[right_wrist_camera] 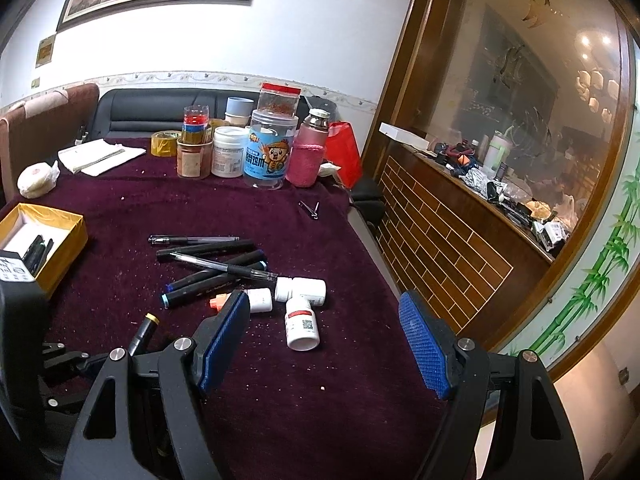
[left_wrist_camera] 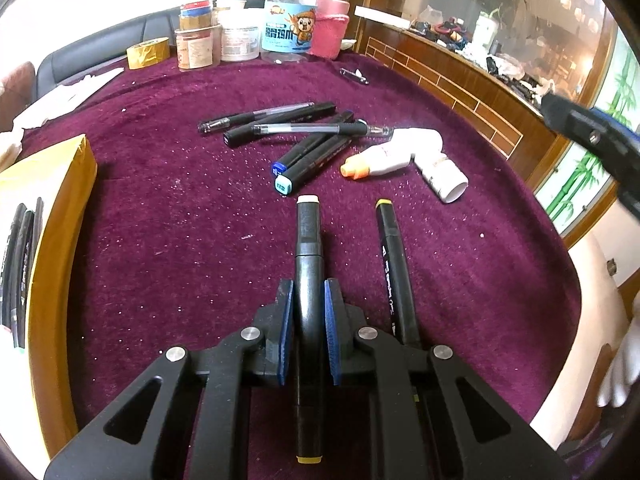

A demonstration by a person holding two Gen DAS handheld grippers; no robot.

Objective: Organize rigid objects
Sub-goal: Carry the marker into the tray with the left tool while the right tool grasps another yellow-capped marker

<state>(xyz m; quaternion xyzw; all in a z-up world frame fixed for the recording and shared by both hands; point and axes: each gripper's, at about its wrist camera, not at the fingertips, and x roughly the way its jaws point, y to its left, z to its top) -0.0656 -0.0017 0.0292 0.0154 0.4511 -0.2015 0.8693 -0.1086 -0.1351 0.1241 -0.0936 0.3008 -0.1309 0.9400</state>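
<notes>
My left gripper (left_wrist_camera: 309, 286) is shut on a black marker (left_wrist_camera: 308, 240), whose white end points away and whose yellow end sits near the camera. The marker hangs a little above the purple cloth (left_wrist_camera: 180, 240). A second black marker (left_wrist_camera: 394, 268) with a yellow tip lies just to its right. Further out is a pile of pens and markers (left_wrist_camera: 296, 136) (right_wrist_camera: 212, 264), with white bottles (left_wrist_camera: 404, 156) (right_wrist_camera: 302, 320) beside it. My right gripper (right_wrist_camera: 324, 306) stands open over the cloth in front of the bottles, nothing between its pads.
A yellow box (left_wrist_camera: 52, 216) (right_wrist_camera: 60, 240) with several pens in it stands at the left. Jars and tape (right_wrist_camera: 248, 148) line the far edge, with nail clippers (right_wrist_camera: 314, 210) nearby. A wooden partition (right_wrist_camera: 440, 240) runs along the right. A white-gloved hand (left_wrist_camera: 620, 368) shows at the right.
</notes>
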